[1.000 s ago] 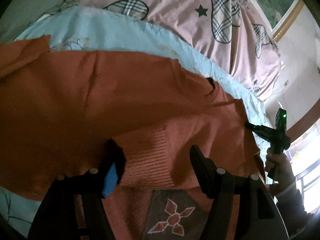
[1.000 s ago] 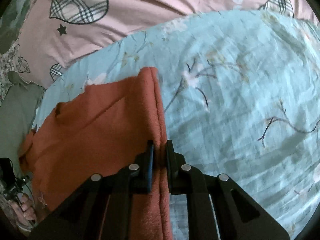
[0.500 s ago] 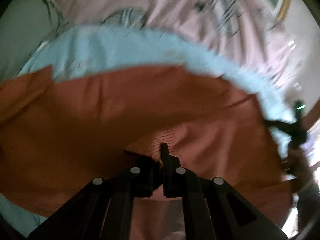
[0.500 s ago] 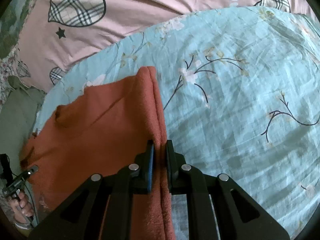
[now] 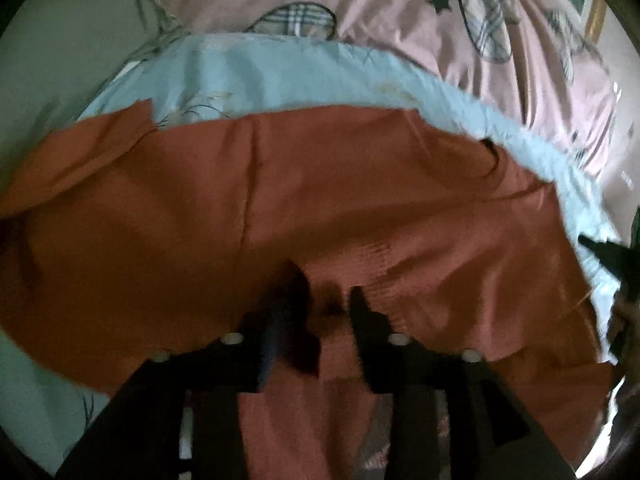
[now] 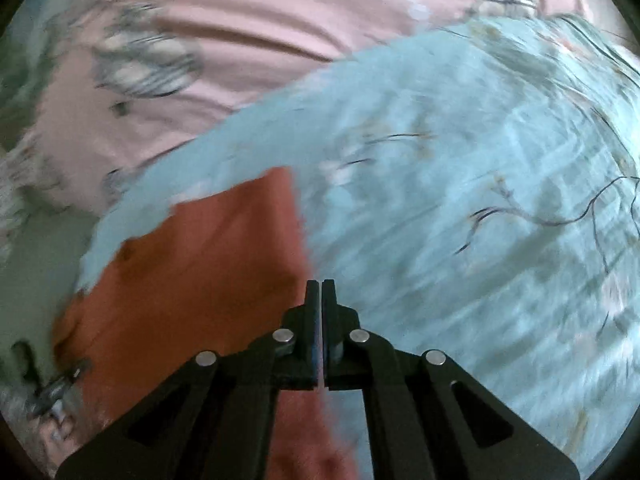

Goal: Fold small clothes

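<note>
- Left gripper (image 5: pixel 326 298): half a second ago it was pinched on the ribbed cuff; now its fingers stand a narrow gap apart, with cloth lying loose between them. I judge the cuff has been let go at 6 o'clock of the sweater (image 5: pixel 320 208).
- Right gripper (image 6: pixel 320 284): its fingers are pressed together as before, but the folded edge that rose between them now runs just beside the tips, at 11 o'clock. I cannot tell whether any cloth is pinched; the view is blurred by movement.
- Meaning: the sleeve looks laid in over the body, so one fold seems done and the next grab is due.
- The sweater lies spread on the blue sheet (image 5: pixel 280 76), and the pink quilt (image 5: pixel 400 8) is at 12 o'clock.
- Count: one sweater, one sheet, one quilt, two grippers; the right one shows at 3 o'clock in the left view.
</note>
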{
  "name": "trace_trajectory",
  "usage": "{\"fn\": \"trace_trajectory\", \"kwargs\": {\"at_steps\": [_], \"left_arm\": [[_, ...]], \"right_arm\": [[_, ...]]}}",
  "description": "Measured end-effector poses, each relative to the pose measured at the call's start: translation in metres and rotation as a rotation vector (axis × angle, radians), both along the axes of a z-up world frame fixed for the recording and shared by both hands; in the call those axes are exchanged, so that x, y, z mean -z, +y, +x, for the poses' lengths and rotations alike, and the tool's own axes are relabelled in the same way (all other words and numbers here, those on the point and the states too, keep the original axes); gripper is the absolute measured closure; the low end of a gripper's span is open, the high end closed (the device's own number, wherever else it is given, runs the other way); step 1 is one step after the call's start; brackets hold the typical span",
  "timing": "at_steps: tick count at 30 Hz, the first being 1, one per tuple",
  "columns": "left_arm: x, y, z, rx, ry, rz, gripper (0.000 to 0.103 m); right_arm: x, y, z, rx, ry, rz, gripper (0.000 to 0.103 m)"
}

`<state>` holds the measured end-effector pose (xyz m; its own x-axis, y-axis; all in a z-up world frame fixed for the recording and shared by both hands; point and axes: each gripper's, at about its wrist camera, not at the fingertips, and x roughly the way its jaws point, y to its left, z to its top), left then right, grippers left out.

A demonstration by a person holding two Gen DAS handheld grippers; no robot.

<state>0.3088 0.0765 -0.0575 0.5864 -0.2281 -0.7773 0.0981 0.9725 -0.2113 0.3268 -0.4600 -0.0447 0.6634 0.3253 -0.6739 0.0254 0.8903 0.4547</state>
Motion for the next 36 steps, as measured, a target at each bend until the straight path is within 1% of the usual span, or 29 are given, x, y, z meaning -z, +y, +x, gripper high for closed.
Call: {"fn": "trace_trajectory", "kwargs": {"at_steps": [1, 2, 3, 4, 5, 7, 8, 10, 11, 12, 14, 15, 16, 18, 20, 22, 23, 24, 25, 26, 27, 29, 30, 32, 34, 35, 36], "left_arm": [[-0.002, 0.003, -0.007, -0.017, -0.016, 0.013, 0.051], [-0.004, 0.006, -0.015, -0.030, -0.029, 0.034, 0.049], [-0.006, 0.009, -0.020, -0.038, -0.038, 0.055, 0.049], [-0.007, 0.012, -0.023, -0.044, -0.044, 0.075, 0.046], [-0.010, 0.017, -0.026, -0.057, -0.053, 0.115, 0.043], [-0.014, 0.027, -0.026, -0.084, -0.071, 0.183, 0.034], [-0.017, 0.034, -0.023, -0.109, -0.076, 0.232, 0.031], [-0.022, 0.046, -0.013, -0.144, -0.081, 0.285, 0.028], [-0.023, 0.050, -0.008, -0.154, -0.083, 0.300, 0.026], [-0.025, 0.057, 0.000, -0.180, -0.090, 0.332, 0.022], [-0.028, 0.072, 0.014, -0.225, -0.105, 0.398, 0.021], [-0.027, 0.076, 0.023, -0.239, -0.100, 0.428, 0.020], [-0.024, 0.079, 0.032, -0.247, -0.093, 0.456, 0.018], [-0.013, 0.084, 0.055, -0.258, -0.059, 0.539, 0.015], [0.001, 0.089, 0.070, -0.292, -0.027, 0.613, 0.013], [0.008, 0.094, 0.080, -0.303, -0.018, 0.636, 0.013], [0.007, 0.102, 0.083, -0.303, -0.034, 0.606, 0.019], [0.004, 0.108, 0.085, -0.304, -0.040, 0.561, 0.031], [0.001, 0.115, 0.086, -0.300, -0.028, 0.500, 0.072], [0.000, 0.122, 0.086, -0.290, -0.009, 0.426, 0.094], [-0.003, 0.127, 0.086, -0.293, -0.006, 0.379, 0.099], [-0.014, 0.134, 0.075, -0.302, -0.049, 0.313, 0.100], [-0.018, 0.135, 0.072, -0.302, -0.063, 0.293, 0.100], [-0.031, 0.133, 0.056, -0.293, -0.094, 0.221, 0.100], [-0.043, 0.122, 0.039, -0.272, -0.126, 0.145, 0.100], [-0.052, 0.110, 0.026, -0.247, -0.152, 0.098, 0.100], [-0.058, 0.100, 0.019, -0.231, -0.170, 0.075, 0.100]], "right_arm": [[-0.004, 0.007, -0.009, -0.028, -0.012, 0.008, 0.092], [-0.008, 0.015, -0.019, -0.058, -0.019, 0.018, 0.086], [-0.009, 0.022, -0.026, -0.083, -0.023, 0.027, 0.066], [-0.011, 0.031, -0.035, -0.113, -0.028, 0.044, 0.047], [-0.011, 0.039, -0.042, -0.139, -0.034, 0.058, 0.043], [-0.009, 0.055, -0.055, -0.180, -0.036, 0.059, 0.043], [-0.008, 0.063, -0.060, -0.202, -0.031, 0.061, 0.043], [-0.005, 0.077, -0.069, -0.237, -0.019, 0.079, 0.043], [-0.004, 0.084, -0.073, -0.255, -0.013, 0.083, 0.043], [-0.003, 0.090, -0.076, -0.267, -0.008, 0.078, 0.043], [0.000, 0.100, -0.084, -0.290, 0.004, 0.069, 0.043], [0.002, 0.103, -0.085, -0.296, 0.011, 0.072, 0.043], [0.003, 0.105, -0.088, -0.300, 0.019, 0.076, 0.043], [0.007, 0.106, -0.091, -0.306, 0.040, 0.088, 0.043], [0.008, 0.107, -0.098, -0.312, 0.053, 0.107, 0.043], [0.006, 0.109, -0.106, -0.318, 0.054, 0.112, 0.043], [0.005, 0.110, -0.109, -0.323, 0.053, 0.108, 0.043], [0.003, 0.111, -0.112, -0.328, 0.051, 0.105, 0.043], [0.002, 0.112, -0.115, -0.333, 0.048, 0.102, 0.043], [0.000, 0.112, -0.118, -0.337, 0.044, 0.101, 0.043], [-0.001, 0.113, -0.120, -0.340, 0.040, 0.101, 0.043], [-0.003, 0.115, -0.123, -0.345, 0.026, 0.098, 0.043], [-0.003, 0.116, -0.125, -0.347, 0.019, 0.096, 0.043], [-0.005, 0.119, -0.126, -0.362, 0.007, 0.102, 0.043], [-0.006, 0.123, -0.127, -0.375, 0.000, 0.113, 0.043], [-0.007, 0.125, -0.127, -0.378, -0.002, 0.114, 0.043], [-0.007, 0.126, -0.127, -0.380, -0.003, 0.117, 0.043]]}}
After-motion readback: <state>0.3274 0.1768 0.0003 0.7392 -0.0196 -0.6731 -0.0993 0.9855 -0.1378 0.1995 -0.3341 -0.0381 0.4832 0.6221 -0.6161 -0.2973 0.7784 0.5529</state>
